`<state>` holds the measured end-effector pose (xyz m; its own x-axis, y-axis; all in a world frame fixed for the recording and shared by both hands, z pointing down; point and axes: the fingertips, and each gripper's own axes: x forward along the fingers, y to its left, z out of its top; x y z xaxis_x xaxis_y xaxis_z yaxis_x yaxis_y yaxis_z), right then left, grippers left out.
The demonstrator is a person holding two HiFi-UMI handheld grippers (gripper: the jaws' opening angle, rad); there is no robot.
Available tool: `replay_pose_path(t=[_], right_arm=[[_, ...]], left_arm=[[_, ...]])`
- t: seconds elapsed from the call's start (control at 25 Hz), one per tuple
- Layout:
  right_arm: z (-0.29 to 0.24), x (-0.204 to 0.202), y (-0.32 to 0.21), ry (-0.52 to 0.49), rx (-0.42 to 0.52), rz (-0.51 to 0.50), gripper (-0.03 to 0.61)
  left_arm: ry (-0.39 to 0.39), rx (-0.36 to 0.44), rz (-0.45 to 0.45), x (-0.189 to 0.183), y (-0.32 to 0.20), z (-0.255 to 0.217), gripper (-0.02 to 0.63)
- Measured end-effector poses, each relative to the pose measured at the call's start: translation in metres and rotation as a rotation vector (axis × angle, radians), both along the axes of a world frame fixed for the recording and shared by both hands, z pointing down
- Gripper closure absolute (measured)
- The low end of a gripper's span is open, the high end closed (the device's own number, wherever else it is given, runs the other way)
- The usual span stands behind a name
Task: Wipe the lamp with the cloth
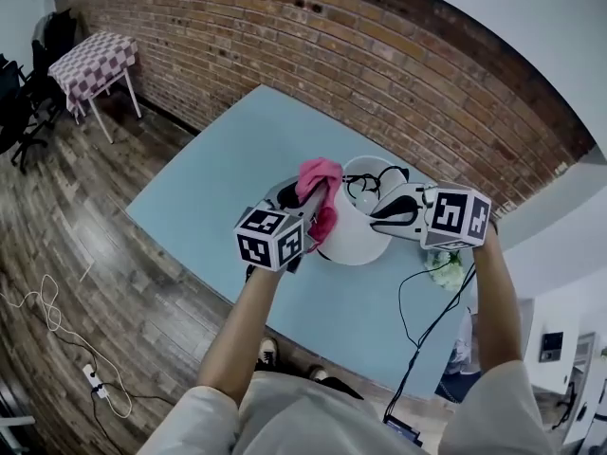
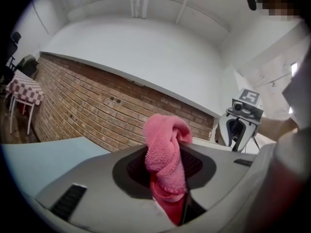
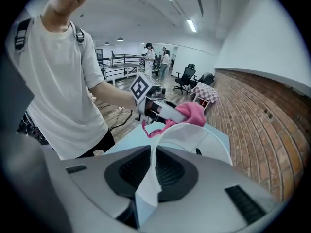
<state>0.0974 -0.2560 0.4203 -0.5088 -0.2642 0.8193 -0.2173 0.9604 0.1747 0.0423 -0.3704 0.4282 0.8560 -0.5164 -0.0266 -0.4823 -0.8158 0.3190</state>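
Two grips at work — right gripper (image 1: 379,212) clamps the white lampshade (image 1: 353,242) by its rim, steadying it; left gripper (image 1: 314,203) pinches the pink cloth (image 1: 321,172) at the opposite rim, apparently for wiping.

Both arms are out in front, elbows bent, bare below pale short sleeves. The left forearm (image 1: 248,320) runs up and slightly right in the head view. Its marker cube (image 1: 270,237) sits at the wrist end, and the left tongs (image 1: 313,202) point away from the body, roughly level. Their jaws are clamped on the pink cloth (image 1: 321,176), which bunches up between them. The right forearm (image 1: 495,301) comes in straighter and farther out. The right tongs (image 1: 379,213) turn across toward the left ones, angled downward. Their jaws pinch the thin white rim of the lamp shade (image 1: 356,235). The two sets of tips sit close together, not touching.
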Motion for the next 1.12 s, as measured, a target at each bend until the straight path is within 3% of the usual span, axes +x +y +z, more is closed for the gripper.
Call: replay_pose_path(t=[0.4, 0.6, 0.76, 1.12], right_arm=[[-0.005, -0.003, -0.002, -0.015, -0.015, 0.051, 0.515], [-0.007, -0.002, -0.002, -0.018, -0.033, 0.057, 0.515], [-0.006, 0.000, -0.001, -0.023, -0.042, 0.055, 0.514], [-0.004, 0.000, -0.002, -0.021, -0.071, 0.044, 0.514]], left_arm=[[-0.079, -0.007, 0.206, 0.037, -0.054, 0.030, 0.466], [-0.174, 0.029, 0.282, 0.058, -0.073, 0.060, 0.466], [-0.180, 0.044, 0.353, 0.062, -0.075, 0.075, 0.466], [-0.224, 0.098, 0.315, 0.043, -0.059, 0.088, 0.480]])
